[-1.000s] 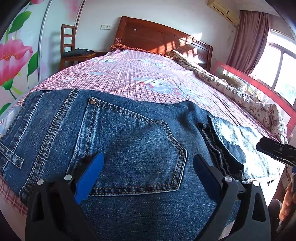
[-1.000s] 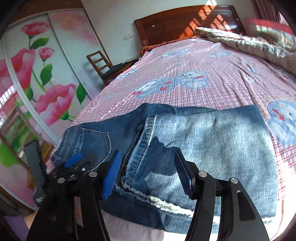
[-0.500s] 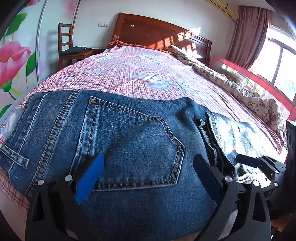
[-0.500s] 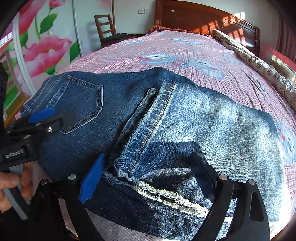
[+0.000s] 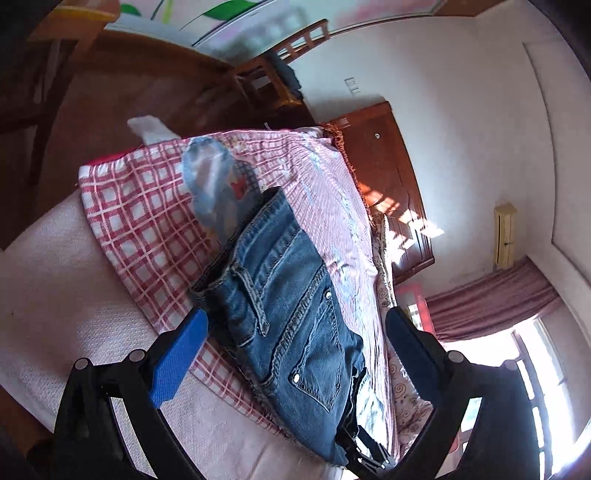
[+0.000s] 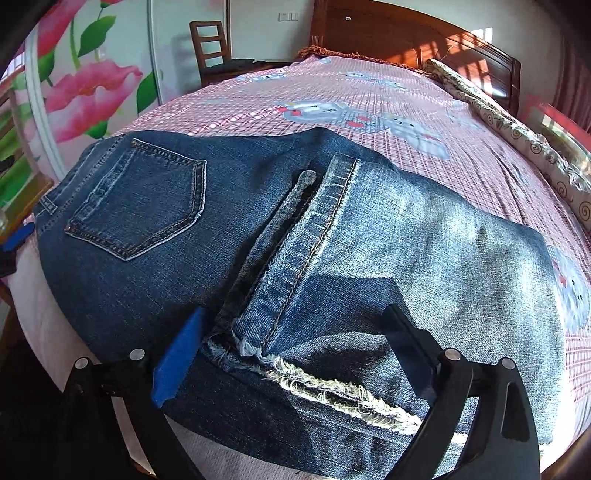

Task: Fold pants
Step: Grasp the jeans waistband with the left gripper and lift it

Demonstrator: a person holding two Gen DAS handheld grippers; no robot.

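Blue jeans lie folded on the bed's near edge, back pocket on the left, frayed leg hems folded over on the right. My right gripper is open, low over the frayed hems at the near edge, holding nothing. My left gripper is open and empty, rolled sideways at the waistband end of the jeans. A blue tip of the left gripper shows at the left edge of the right wrist view.
The bed has a pink checked sheet with cartoon prints and a wooden headboard. A patterned rolled quilt lies along the right side. A wooden chair stands by the floral wardrobe.
My left gripper has swung away to the waistband end and rolled sideways. My right gripper has moved slightly closer to the frayed hems. The jeans have not moved.
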